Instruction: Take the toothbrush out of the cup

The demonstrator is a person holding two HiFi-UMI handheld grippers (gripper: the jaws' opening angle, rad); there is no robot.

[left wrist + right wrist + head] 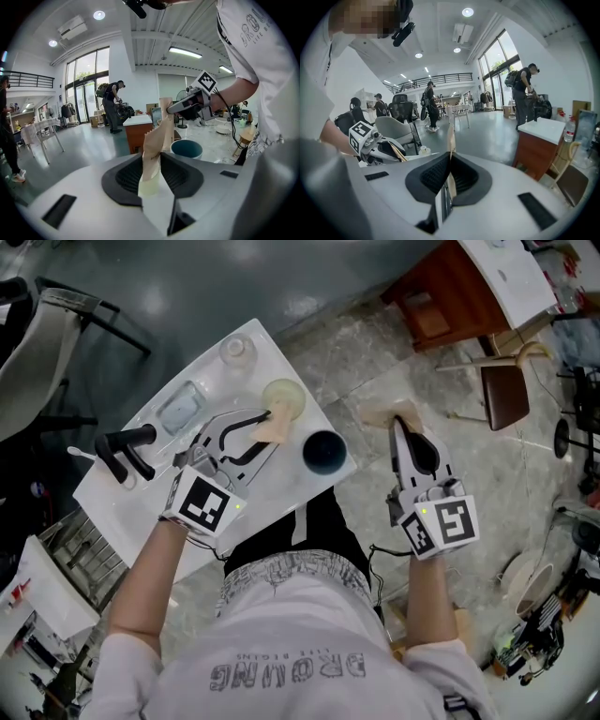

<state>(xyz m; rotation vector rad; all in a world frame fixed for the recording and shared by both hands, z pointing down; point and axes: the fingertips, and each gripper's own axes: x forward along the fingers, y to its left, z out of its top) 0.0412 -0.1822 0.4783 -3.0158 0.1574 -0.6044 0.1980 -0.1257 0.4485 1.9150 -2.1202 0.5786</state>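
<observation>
Straddling tan packet in pale cup: left gripper, jaws spread, seemingly not pressed | right gripper pinched on second packet | blue cup set between them, mid-frame.

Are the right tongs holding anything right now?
Yes, the right tongs are shut on a thin tan packet standing up between them.
</observation>
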